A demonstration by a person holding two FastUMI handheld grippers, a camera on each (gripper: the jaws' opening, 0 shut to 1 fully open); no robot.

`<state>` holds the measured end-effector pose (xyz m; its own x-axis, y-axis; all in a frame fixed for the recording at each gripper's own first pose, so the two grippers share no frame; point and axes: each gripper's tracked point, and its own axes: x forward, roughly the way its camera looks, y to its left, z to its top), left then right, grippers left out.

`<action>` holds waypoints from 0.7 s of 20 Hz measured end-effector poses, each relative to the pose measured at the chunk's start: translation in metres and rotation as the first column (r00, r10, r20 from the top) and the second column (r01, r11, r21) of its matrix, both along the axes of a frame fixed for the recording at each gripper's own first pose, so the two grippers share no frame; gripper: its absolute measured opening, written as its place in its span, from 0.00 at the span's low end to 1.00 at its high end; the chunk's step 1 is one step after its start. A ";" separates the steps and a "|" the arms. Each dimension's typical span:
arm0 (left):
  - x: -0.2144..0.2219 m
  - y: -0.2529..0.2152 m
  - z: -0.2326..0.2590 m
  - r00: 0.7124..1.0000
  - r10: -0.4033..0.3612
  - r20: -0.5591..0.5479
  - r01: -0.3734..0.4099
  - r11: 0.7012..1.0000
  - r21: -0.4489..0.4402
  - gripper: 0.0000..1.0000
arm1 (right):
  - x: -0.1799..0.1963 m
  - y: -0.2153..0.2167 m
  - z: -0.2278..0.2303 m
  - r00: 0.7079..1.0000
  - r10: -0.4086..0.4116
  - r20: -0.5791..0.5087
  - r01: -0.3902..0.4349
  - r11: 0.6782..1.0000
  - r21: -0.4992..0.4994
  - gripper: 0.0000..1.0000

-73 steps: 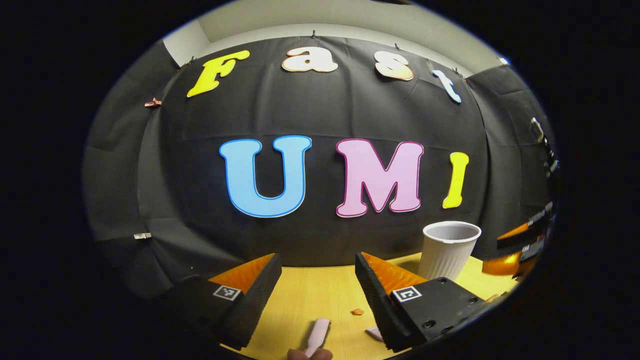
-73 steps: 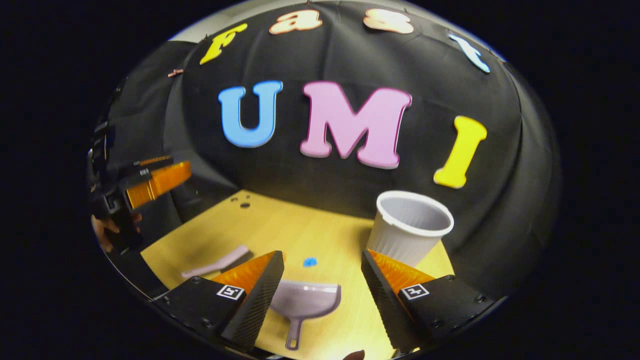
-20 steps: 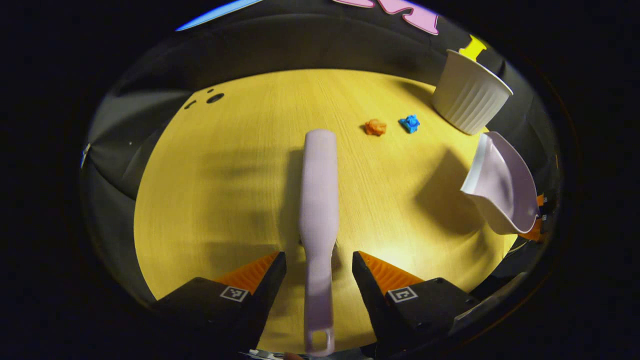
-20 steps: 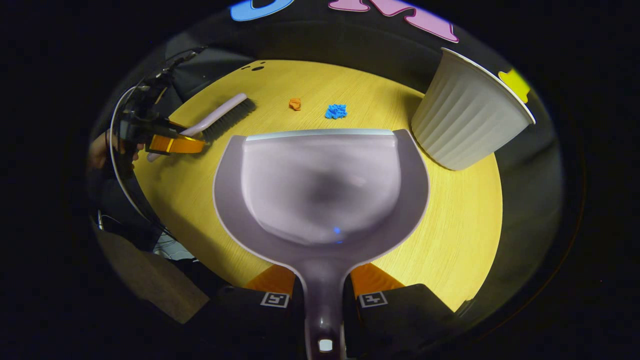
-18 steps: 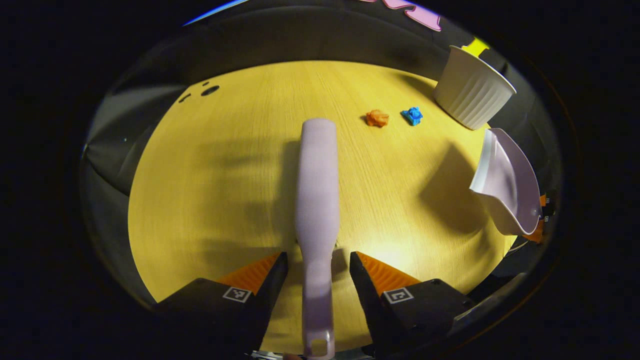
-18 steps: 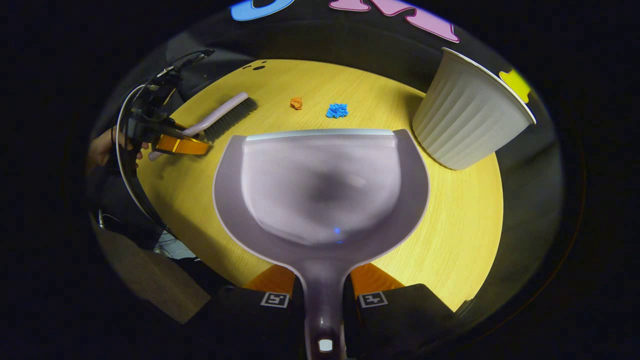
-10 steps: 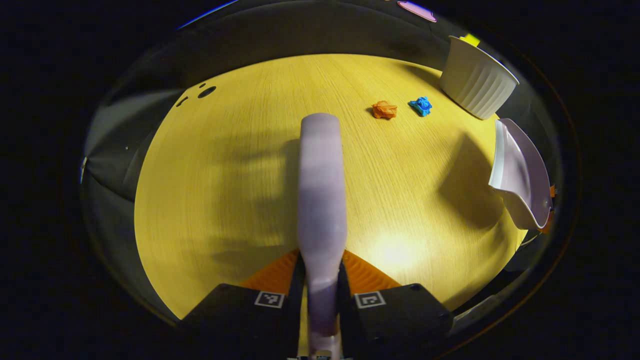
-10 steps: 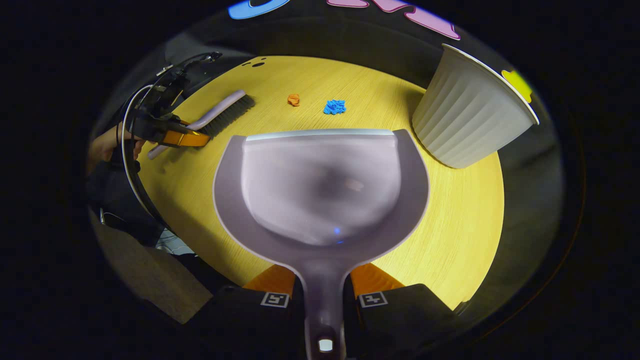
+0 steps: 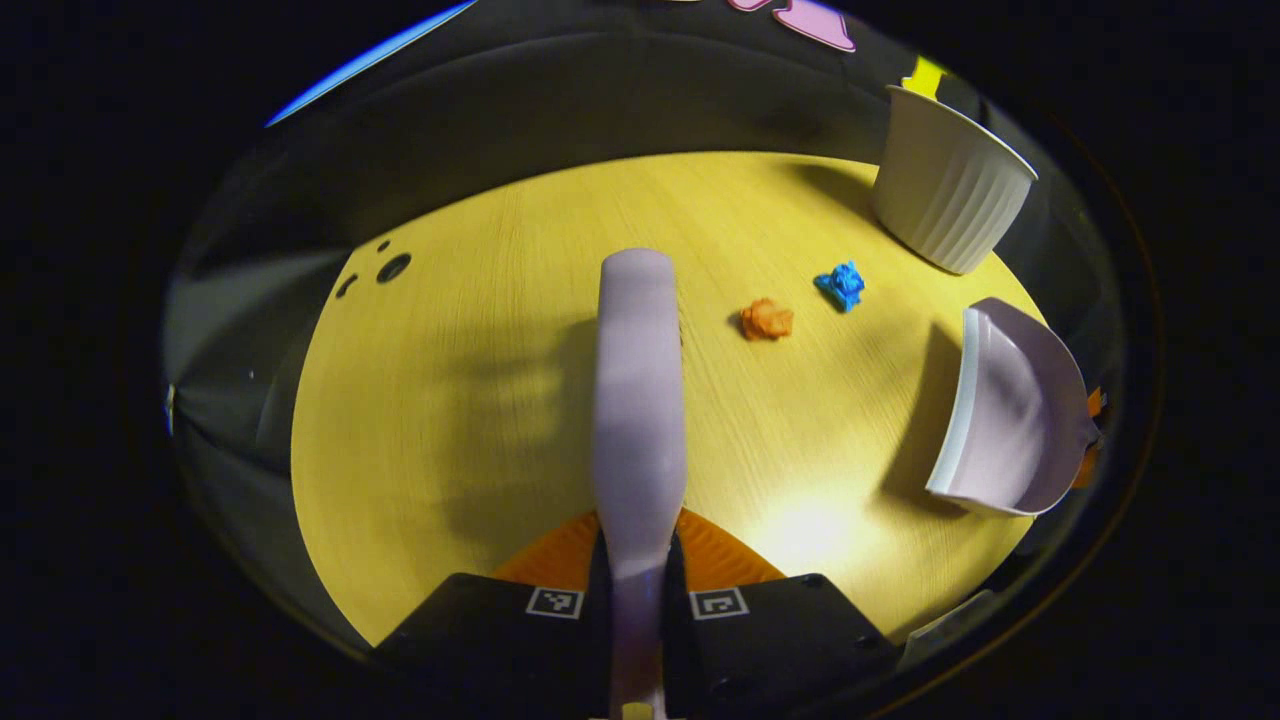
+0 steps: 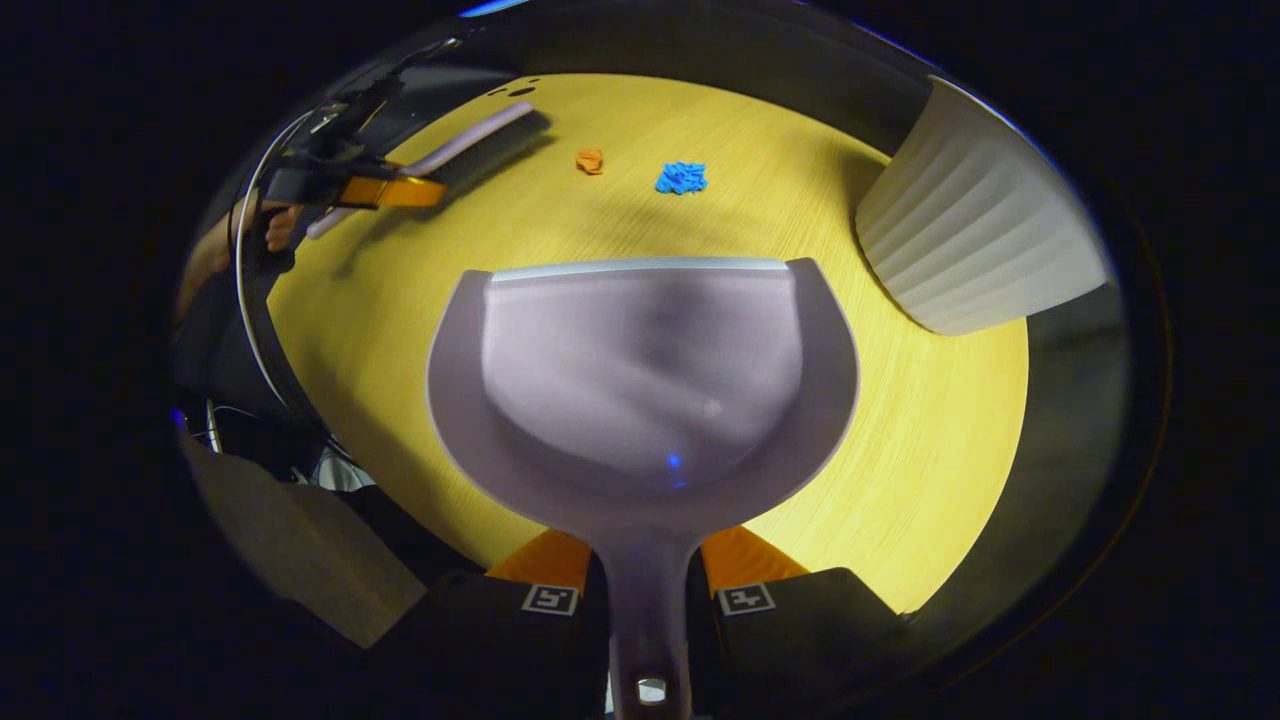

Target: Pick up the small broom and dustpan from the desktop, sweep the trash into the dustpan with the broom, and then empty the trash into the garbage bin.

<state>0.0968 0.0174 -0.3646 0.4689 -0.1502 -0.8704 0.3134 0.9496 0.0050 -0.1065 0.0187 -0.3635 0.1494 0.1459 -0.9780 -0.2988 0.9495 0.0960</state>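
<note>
I'm gripping the broom (image 9: 640, 400) handle in my left tool (image 9: 637, 590), holding it over the surface (image 9: 450, 400). My right tool (image 10: 647, 580) is clamping the dustpan (image 10: 640, 380) handle, near the orange scrap (image 9: 766, 319), blue scrap (image 9: 842, 285) and bin (image 9: 945, 195).

A: Dustpan (image 10: 640, 370) ahead of the right gripper (image 10: 642, 575): smooth pale plastic, faint sheen, lighter strip along its front lip.

B: Broom (image 9: 638, 400) clamped in the left gripper (image 9: 637, 585): same smooth plastic, satin. Table (image 9: 470, 400): wood-grain finish, matt.

A: Garbage bin (image 10: 975, 250) to the right: ribbed matt plastic. Orange scrap (image 9: 766, 319) and blue scrap (image 9: 841, 285): crumpled paper.
</note>
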 end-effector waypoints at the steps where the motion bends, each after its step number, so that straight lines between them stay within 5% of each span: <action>1: 0.013 -0.007 0.002 1.000 -0.014 0.012 0.014 1.000 -0.004 0.24 | 0.003 -0.002 -0.003 1.000 0.006 -0.006 -0.006 1.000 -0.004 0.35; 7: 0.073 -0.042 -0.008 0.981 -0.191 0.032 0.189 0.980 0.063 0.24 | 0.014 -0.007 -0.020 0.999 0.032 -0.039 -0.033 0.999 -0.016 0.36; 14: 0.071 -0.088 -0.018 0.937 -0.348 -0.019 0.348 0.936 0.048 0.24 | 0.026 -0.003 -0.028 0.999 0.041 -0.024 -0.040 0.999 0.008 0.36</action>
